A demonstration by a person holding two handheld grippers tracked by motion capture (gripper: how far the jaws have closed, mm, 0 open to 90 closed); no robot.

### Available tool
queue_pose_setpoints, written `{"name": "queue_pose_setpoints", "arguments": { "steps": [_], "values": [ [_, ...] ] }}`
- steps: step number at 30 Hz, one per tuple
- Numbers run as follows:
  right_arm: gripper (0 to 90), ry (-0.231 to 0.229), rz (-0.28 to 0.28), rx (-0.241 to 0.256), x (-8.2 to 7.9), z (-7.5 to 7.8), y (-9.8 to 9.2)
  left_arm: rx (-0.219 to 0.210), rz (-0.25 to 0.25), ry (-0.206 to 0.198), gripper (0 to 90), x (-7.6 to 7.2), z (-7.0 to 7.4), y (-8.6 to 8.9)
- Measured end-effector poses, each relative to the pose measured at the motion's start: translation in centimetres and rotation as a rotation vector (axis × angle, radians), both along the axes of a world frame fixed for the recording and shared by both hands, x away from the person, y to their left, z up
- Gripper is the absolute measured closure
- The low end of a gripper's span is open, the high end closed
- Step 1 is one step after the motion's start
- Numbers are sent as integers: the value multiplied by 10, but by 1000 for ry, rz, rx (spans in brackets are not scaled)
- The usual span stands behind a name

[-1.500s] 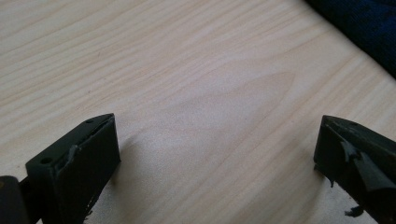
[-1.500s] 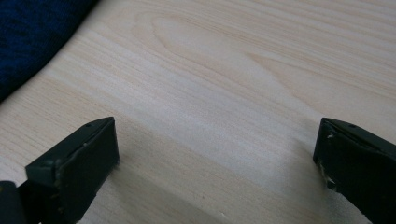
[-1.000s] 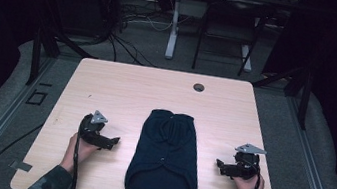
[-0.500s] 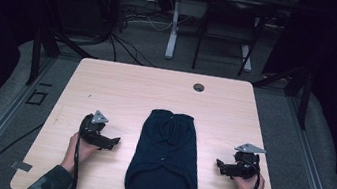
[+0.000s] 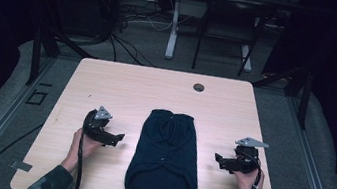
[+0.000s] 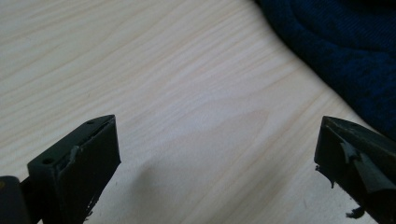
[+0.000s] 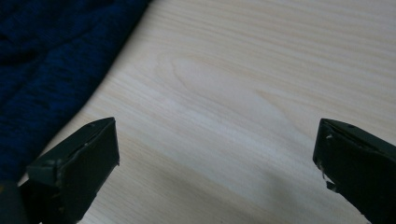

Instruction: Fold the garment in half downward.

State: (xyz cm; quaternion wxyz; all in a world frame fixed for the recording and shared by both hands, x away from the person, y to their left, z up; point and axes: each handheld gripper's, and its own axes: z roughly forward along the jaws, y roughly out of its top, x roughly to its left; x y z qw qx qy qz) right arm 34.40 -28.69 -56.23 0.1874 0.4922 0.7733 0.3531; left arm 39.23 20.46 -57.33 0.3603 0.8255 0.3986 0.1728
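A dark navy knitted garment [image 5: 164, 157] lies folded flat in the middle of the wooden table [image 5: 157, 90], its long side running away from me. My left gripper [image 5: 119, 139] rests on the table just left of it, jaws wide open and pointing at the cloth. My right gripper [image 5: 218, 159] rests just right of it, also open. In the left gripper view the garment [image 6: 345, 46] fills the upper right, beyond the fingertips [image 6: 88, 154]. In the right gripper view the garment [image 7: 51, 60] lies at the upper left. Nothing is between either pair of jaws.
A round cable hole [image 5: 199, 87] sits near the table's far edge. Beyond the table are table legs [image 5: 174, 24] and cables on a grey floor. Bits of tape [image 5: 22, 165] mark the near corners.
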Motion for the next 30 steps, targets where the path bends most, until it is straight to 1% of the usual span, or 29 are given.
{"name": "queue_pose_setpoints", "arguments": {
  "steps": [1, 2, 3, 5, 6, 7, 8, 11, 13, 14, 16, 17, 18, 22, 24, 26, 27, 30],
  "values": [
    [5, -1, 4, 4, 1, 1, 2, -3, -6, -7, 1, 1, 3, -3],
    [6, 10, 17, -1, 2, 3, 4, -3, -6, -7, 1, 1, 3, -3],
    [6, 10, 17, -1, 2, 3, 4, -8, -7, -5, 1, 1, 4, -4],
    [9, 8, 28, 7, 4, 4, 10, -11, -13, -7, 1, 0, 6, -6],
    [9, 14, 42, 5, 5, 5, 13, -4, -16, -12, 1, 0, 7, -6],
    [11, 16, 59, 4, 7, 6, 19, -5, -18, -12, 2, 0, 7, -7],
    [11, 13, 68, -4, 7, 6, 22, -12, -22, -8, 2, 0, 8, -7],
    [13, 21, 88, -2, 8, 8, 27, -22, -25, -1, 3, 1, 9, -7],
    [16, 17, 102, -11, 9, 9, 32, -33, -24, -5, 5, 3, 10, -8],
    [17, 26, 121, -15, 10, 9, 37, -32, -28, -2, 5, 4, 11, -8],
    [17, 27, 125, -16, 10, 10, 39, -36, -31, -3, 5, 5, 12, -11],
    [17, 23, 142, -14, 11, 10, 44, -39, -36, -7, 6, 7, 14, -14],
    [17, 31, 147, -15, 11, 12, 46, -39, -36, -7, 7, 7, 14, -14],
    [18, 27, 167, -18, 13, 15, 53, -40, -54, -4, 7, 12, 17, -25],
    [19, 27, 188, -17, 15, 18, 59, -42, -61, -5, 7, 14, 18, -29],
    [19, 30, 190, -19, 16, 19, 61, -45, -69, -5, 7, 16, 21, -34],
    [19, 30, 204, -21, 19, 20, 65, -47, -72, -6, 7, 17, 21, -35],
    [19, 35, 212, -22, 22, 22, 69, -47, -82, 2, 7, 21, 23, -40]
  ]
}}
